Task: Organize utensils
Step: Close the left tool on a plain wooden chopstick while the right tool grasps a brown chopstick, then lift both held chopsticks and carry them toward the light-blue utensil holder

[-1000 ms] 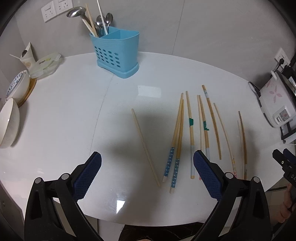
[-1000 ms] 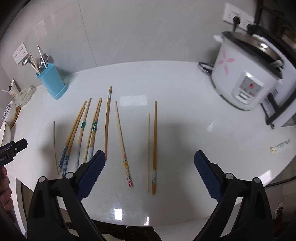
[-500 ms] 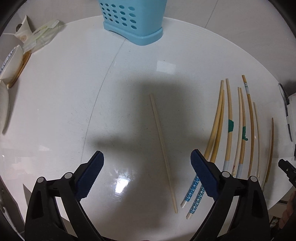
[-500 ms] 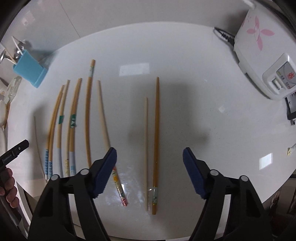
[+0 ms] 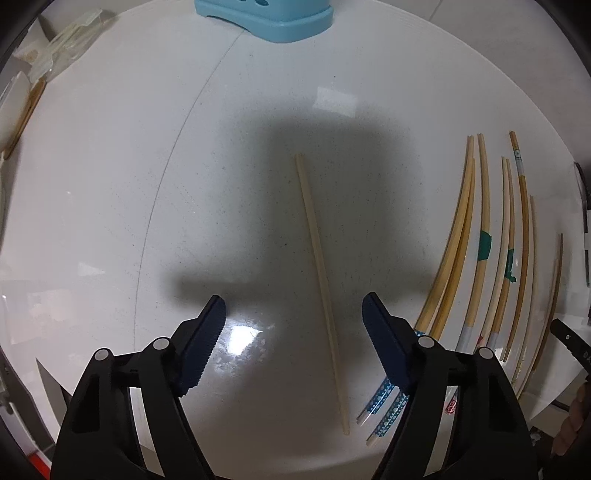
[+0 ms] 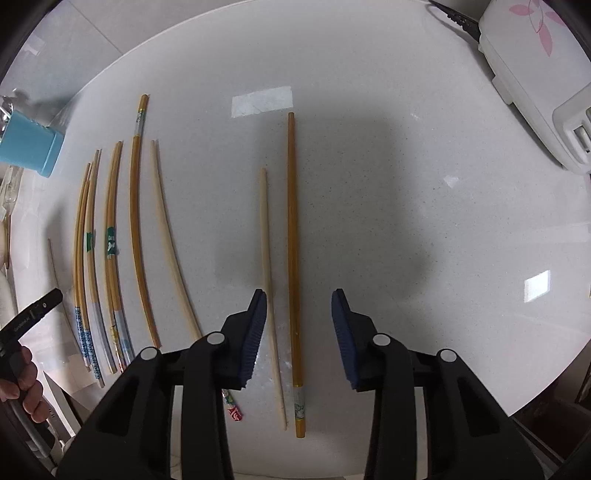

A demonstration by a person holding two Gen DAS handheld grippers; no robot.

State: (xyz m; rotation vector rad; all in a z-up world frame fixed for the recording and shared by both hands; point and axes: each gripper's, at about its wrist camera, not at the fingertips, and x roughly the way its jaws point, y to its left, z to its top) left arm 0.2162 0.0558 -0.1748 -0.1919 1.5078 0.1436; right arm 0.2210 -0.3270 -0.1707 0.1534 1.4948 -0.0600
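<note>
My left gripper (image 5: 293, 299) points down over the white table (image 5: 110, 184). Its jaws are closing around a single pale chopstick (image 5: 321, 280) that lies between the pads, untouched. My right gripper (image 6: 300, 293) also points down with closing jaws. Between them lie a dark brown chopstick (image 6: 293, 240) and a thinner pale chopstick (image 6: 266, 240), the pale one close to the left pad; neither is pressed. A row of several more chopsticks (image 5: 480, 240) lies between the two grippers, also seen from the right wrist as the chopstick row (image 6: 110, 240). The blue utensil holder (image 5: 266, 22) stands at the far edge.
A white rice cooker (image 6: 535, 74) with its cord sits at the far right. Bowls and plastic wrappers (image 5: 62, 40) lie at the far left. The table's front edge runs just below both grippers. A person's hand (image 6: 22, 376) holds the left gripper's handle.
Both grippers have come down close to the table and tilted to look straight down. Their jaws have narrowed, the right more than the left. The holder has slid to the frame's top.
</note>
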